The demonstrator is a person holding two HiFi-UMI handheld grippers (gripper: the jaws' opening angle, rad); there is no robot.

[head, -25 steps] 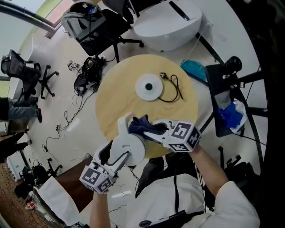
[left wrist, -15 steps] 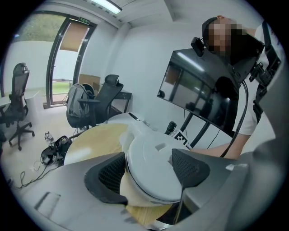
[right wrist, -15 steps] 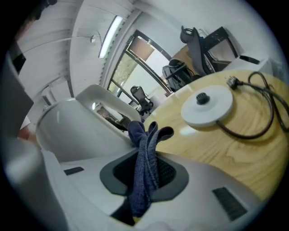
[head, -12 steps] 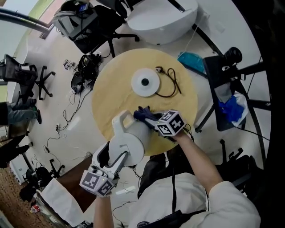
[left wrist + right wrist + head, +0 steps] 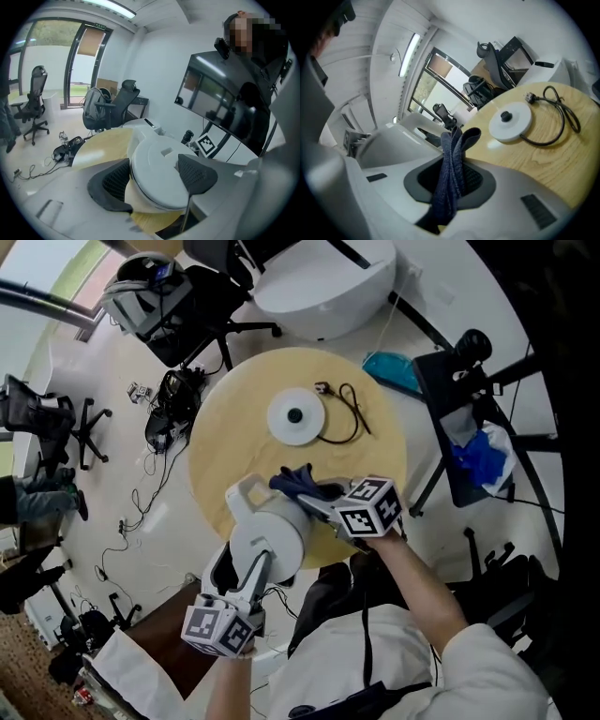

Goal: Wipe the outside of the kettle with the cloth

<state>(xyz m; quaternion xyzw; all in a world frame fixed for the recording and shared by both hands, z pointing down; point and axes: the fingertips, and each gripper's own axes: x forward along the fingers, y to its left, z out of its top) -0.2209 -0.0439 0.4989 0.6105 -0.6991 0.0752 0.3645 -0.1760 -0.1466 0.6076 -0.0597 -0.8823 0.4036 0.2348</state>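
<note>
At the near edge of the round table (image 5: 220, 442), the white kettle (image 5: 267, 542) sits in your left gripper (image 5: 255, 566), tilted, w/ its body partly past the tabletop rim on your side. That gripper's jaws stand very wide. The black pads (image 5: 111, 180) press on either side of the kettle's round body, so it's a grip, not an empty tool.

Your right gripper (image 5: 317, 504) comes in from the right, jaws nearly together on the dark blue cloth (image 5: 298, 484). The cloth is bunched lengthwise between the pads, one end sticking out past the tips, the other trailing back toward the tool body. The free end lies at the kettle's far upper side. It looks like contact in the head view, but you can't confirm it from the right gripper view.

Further out on the table, well apart from the kettle, is the round white base (image 5: 295, 416). Its black cord (image 5: 345, 420) loops just beside it on the right.

Around the table: black office chairs (image 5: 192, 306) at the far side, cables + gear on the floor (image 5: 169, 404) to the left.
</note>
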